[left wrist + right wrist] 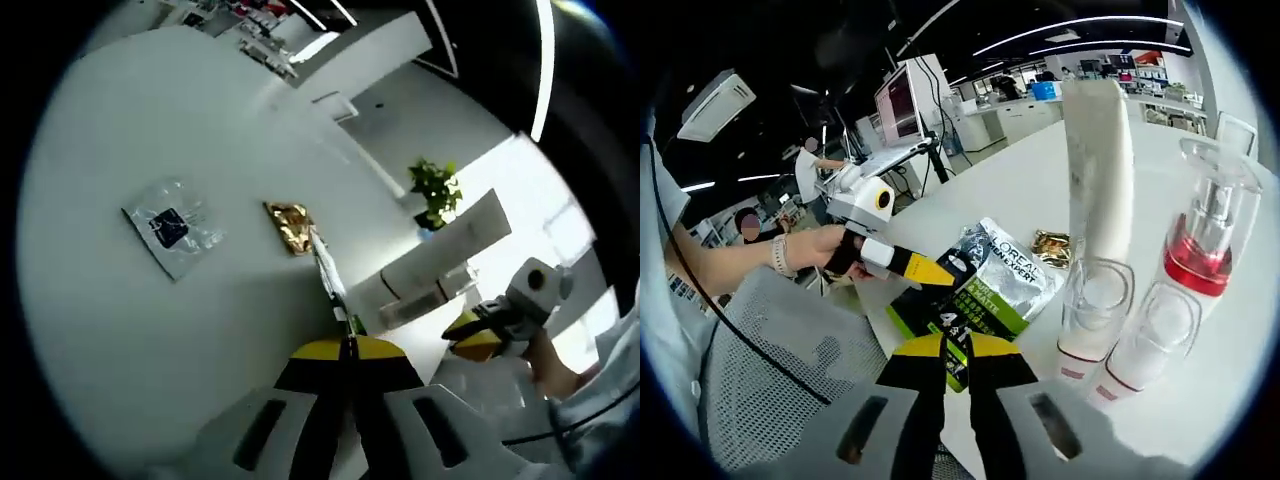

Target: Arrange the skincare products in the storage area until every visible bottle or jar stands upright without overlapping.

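While both jaws grip it, the sachet (990, 285) shows silver, black and green.

white table (120, 330), clear sachet (172, 227), gold packet (289, 226), tall tube (1100, 190) and pump bottle (1185, 290) upright

Bright ceiling strip lights, glare on white table (150, 330), fisheye-warped edges.

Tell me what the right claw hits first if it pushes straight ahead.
Most likely the silver and green foil sachet pack, lying flat just beyond the right claw; depth is uncertain.
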